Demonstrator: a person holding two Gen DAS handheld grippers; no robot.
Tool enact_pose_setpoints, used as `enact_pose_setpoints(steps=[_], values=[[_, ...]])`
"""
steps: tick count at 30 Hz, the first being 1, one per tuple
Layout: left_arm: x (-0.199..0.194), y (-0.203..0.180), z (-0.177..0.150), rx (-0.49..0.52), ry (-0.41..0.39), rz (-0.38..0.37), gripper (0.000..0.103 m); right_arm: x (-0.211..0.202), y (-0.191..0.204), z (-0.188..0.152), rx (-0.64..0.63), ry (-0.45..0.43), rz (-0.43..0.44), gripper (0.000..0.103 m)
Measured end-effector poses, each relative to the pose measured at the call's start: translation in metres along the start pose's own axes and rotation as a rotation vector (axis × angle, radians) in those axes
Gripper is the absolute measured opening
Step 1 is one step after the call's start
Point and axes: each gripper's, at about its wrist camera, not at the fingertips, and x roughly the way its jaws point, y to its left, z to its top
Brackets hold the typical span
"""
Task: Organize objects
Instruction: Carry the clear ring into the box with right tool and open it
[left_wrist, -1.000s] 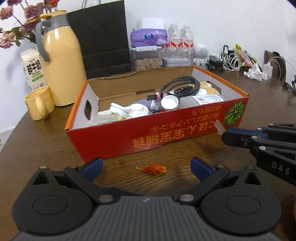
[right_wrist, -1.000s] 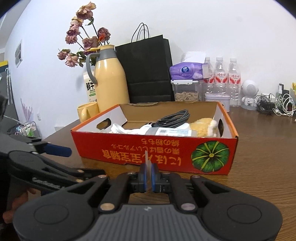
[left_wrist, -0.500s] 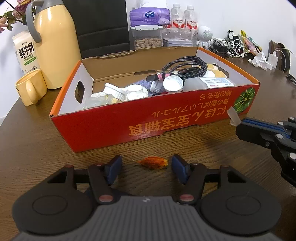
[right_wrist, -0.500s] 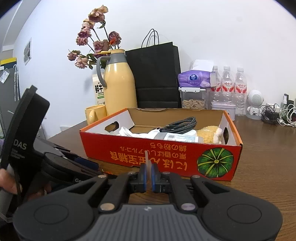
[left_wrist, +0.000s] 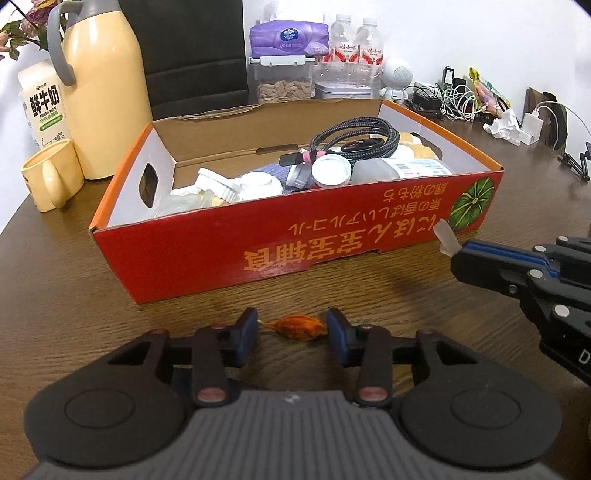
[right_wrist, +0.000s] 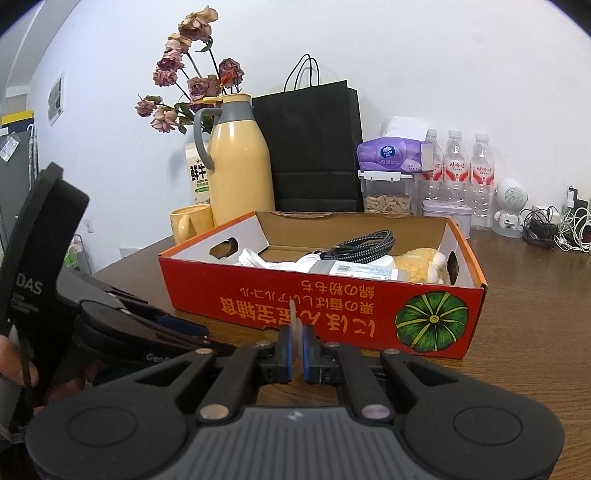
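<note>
Left wrist view: left gripper (left_wrist: 291, 330) closing around orange dried petal (left_wrist: 295, 327) flat on counter (left_wrist: 74, 280) before red box (left_wrist: 295, 240); brittle, thin, liable to crumble or slip; right gripper (right_wrist: 295, 350) pinching clear scrap (right_wrist: 293, 314).

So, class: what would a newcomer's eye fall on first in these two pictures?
The red cardboard box mid-table, crammed with a coiled cable and bottles. In front of it, the left gripper is closing around a small orange dried petal on the wooden table. The right gripper pinches a clear scrap.
</note>
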Motion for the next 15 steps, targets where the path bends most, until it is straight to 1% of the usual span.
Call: enact_pose_setpoints(steps=[4,8,11,15], values=[[-0.009,0.001,0.0,-0.007,-0.025,-0.008,0.042,0.001,0.0,0.0,-0.002,0.002,-0.005,0.005],[-0.022,0.001,0.004,-0.011,-0.069,-0.019,0.042,0.002,0.0,0.001,-0.002,0.0,-0.011,0.005],[-0.034,0.001,0.011,-0.024,-0.115,-0.028,0.042,0.001,0.0,0.003,0.004,-0.012,-0.01,0.005],[-0.047,0.006,0.027,-0.075,-0.191,-0.02,0.042,-0.001,0.001,0.015,-0.003,-0.045,-0.03,0.005]])
